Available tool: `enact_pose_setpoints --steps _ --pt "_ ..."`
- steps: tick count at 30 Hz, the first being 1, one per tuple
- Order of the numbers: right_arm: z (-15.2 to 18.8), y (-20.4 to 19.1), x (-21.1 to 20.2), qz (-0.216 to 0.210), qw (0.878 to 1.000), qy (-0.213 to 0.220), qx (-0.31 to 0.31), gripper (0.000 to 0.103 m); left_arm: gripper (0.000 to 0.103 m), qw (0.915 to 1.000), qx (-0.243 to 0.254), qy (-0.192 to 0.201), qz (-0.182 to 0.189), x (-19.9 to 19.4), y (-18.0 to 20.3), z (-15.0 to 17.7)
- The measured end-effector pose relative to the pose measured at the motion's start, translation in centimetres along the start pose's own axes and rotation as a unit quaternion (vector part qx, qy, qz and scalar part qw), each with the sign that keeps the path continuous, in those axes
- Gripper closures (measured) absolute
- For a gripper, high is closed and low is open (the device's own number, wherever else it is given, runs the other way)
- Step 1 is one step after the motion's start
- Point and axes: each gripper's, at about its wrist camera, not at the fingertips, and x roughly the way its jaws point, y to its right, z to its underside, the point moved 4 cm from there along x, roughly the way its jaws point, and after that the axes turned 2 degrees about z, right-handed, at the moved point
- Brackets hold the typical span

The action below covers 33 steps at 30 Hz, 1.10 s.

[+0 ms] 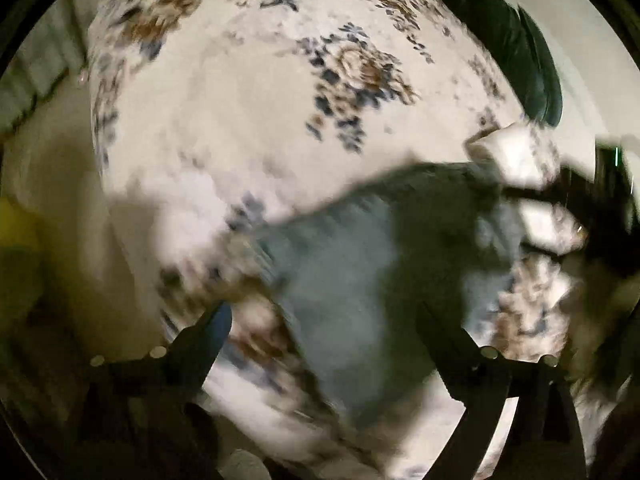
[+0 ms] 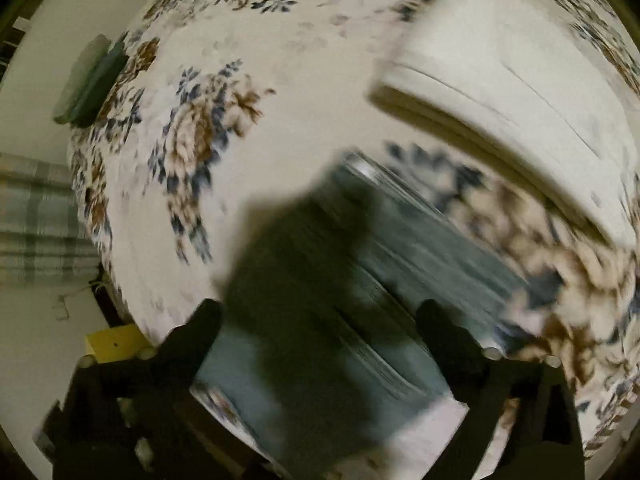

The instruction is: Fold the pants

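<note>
The blue-grey denim pants (image 2: 404,264) lie on the bed as a compact, layered bundle just ahead of your fingers, stacked edges showing on the far side in the right wrist view. That reads as several folds already made; at most a last fold or a squaring-up looks left, though blur hides the details.

Your right hand-held gripper (image 2: 320,320) has its fingers spread wide over the bundle and carries nothing. Your left hand-held gripper (image 1: 324,320) is likewise spread apart and empty, above the pants' (image 1: 344,264) edge.

The floral bedsheet in white, brown and blue (image 1: 240,120) covers the bed. A folded cream-white cloth (image 2: 500,92) sits near the pants, apart from them. A dark green cushion (image 1: 516,48) lies at the bed's far edge. A yellow box (image 2: 114,342) sits beside the bed.
</note>
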Motion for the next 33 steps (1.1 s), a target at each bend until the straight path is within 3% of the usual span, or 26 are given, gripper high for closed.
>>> enact_pose_setpoints --steps 3,5,10,14,16,18,22,23,24,25,27,33 --pt "2.4 4.5 -0.8 -0.015 1.000 -0.016 -0.002 0.002 0.008 0.9972 -0.065 -0.023 0.029 1.9 2.3 3.8" --pt "3.6 7.9 -1.2 -0.022 0.999 -0.022 0.005 0.002 0.008 0.9904 -0.121 -0.047 0.048 3.8 3.4 6.6" --pt "2.8 13.3 0.6 -0.035 0.998 -0.012 0.049 0.002 0.008 0.9728 -0.215 -0.065 0.056 7.4 4.3 10.3" --pt "0.4 13.2 -0.2 -0.047 0.998 0.024 0.037 0.003 0.008 0.9669 -0.246 -0.048 0.049 8.2 4.3 10.5" --pt "-1.2 12.1 -0.4 -0.046 0.998 0.036 0.020 0.010 0.008 0.9652 -0.255 -0.044 0.039 8.5 4.2 10.1" --pt "-3.0 9.8 -0.4 -0.037 0.998 0.048 -0.026 0.021 0.008 0.9643 -0.259 -0.040 0.037 8.4 4.0 10.0" --pt "-6.2 4.0 1.0 -0.011 0.991 0.043 -0.126 0.021 0.008 0.9654 -0.257 -0.031 0.032 7.9 3.7 9.5" --pt "-6.9 2.8 1.8 -0.005 0.990 0.032 -0.141 0.030 0.008 0.9660 -0.255 -0.032 0.028 8.0 3.7 9.8" --pt "-7.4 1.6 3.2 0.016 0.986 0.015 -0.166 0.067 0.008 0.9663 -0.254 -0.033 0.026 8.0 3.7 9.7" --pt "-7.6 1.0 3.8 0.026 0.983 0.009 -0.179 0.081 0.008 0.9665 -0.253 -0.033 0.024 8.0 3.6 9.5" --pt "-7.9 -0.3 4.3 0.051 0.976 0.019 -0.213 0.090 0.008 0.9660 -0.256 -0.030 0.025 8.0 3.3 9.6" --pt "-8.4 -1.7 0.9 0.037 0.969 0.086 -0.228 0.091 0.008 0.9636 -0.265 -0.021 0.024 8.2 3.0 10.2"
